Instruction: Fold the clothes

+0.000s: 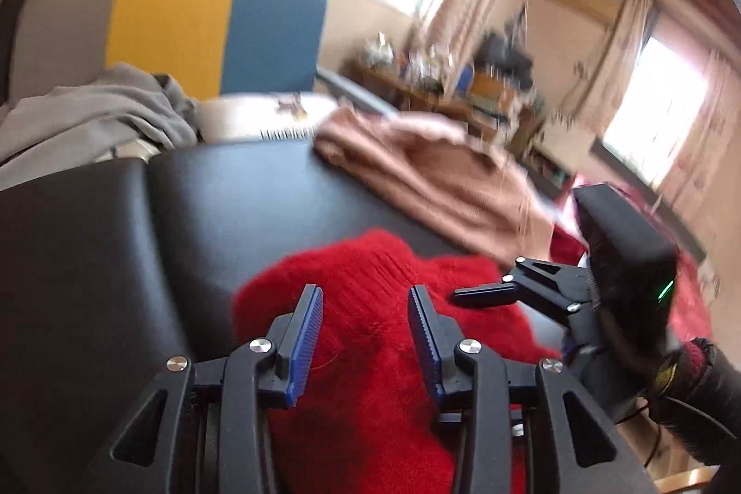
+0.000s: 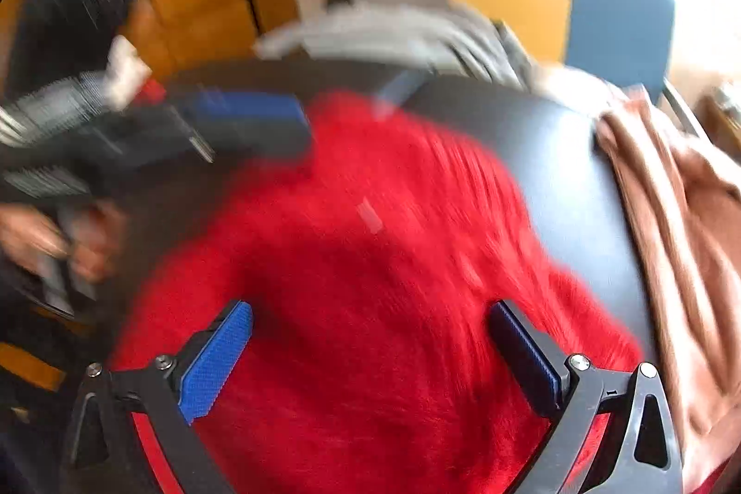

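Here, in the left wrist view, the left gripper (image 1: 366, 295) hovers spread above the red sweater (image 1: 370, 355), which lies on the black table (image 1: 139, 239); a tan garment (image 1: 430, 179) and grey clothes (image 1: 92, 119) sit farther back. In the blurred right wrist view, the right gripper (image 2: 370, 315) gapes wide over the sweater, gripping nothing.

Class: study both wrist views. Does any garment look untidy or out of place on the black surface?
Yes. The pink-brown garment lies bunched and hangs over the far edge of the black surface; a grey garment is heaped behind it. The red sweater is rumpled, unfolded.
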A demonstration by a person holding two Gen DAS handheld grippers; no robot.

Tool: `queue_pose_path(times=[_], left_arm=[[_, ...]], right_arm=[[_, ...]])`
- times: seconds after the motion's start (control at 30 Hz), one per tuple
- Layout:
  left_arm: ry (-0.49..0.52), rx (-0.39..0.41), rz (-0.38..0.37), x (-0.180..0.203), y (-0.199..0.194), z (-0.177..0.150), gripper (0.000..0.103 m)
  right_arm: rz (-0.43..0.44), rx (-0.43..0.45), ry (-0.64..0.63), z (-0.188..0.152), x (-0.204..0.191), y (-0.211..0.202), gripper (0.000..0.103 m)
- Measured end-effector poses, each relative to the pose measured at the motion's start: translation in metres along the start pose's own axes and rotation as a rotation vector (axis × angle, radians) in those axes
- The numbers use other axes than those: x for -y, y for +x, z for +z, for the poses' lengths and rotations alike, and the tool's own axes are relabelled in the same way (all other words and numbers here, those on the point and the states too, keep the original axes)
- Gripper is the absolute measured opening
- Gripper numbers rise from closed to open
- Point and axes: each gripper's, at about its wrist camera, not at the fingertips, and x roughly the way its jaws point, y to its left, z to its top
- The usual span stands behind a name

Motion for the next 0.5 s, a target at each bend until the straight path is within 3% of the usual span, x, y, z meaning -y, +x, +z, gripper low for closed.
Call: queue_pose_path(times=[0.07,0.2,0.4,0.5], left_arm=[[0.013,-0.071,0.076,0.006,0.028,-0.004,0.038],[0.033,-0.044,0.157,0.019,0.041,-0.007,0.04],[-0.046,0.032,0.116,0.01,-0.003,-0.01,0.041],[-0.117,0.053,0.067,-0.007,-0.027,-0.019,0.049]], right_arm=[[-0.005,0.013,0.021,0.001,0.005,0.009,0.103],[0.011,0.073,0.07,-0.005,0.015,0.008,0.103],[0.048,0.106,0.115,-0.005,0.022,0.001,0.103],[0.083,0.128,0.184,-0.005,0.02,-0.027,0.103]])
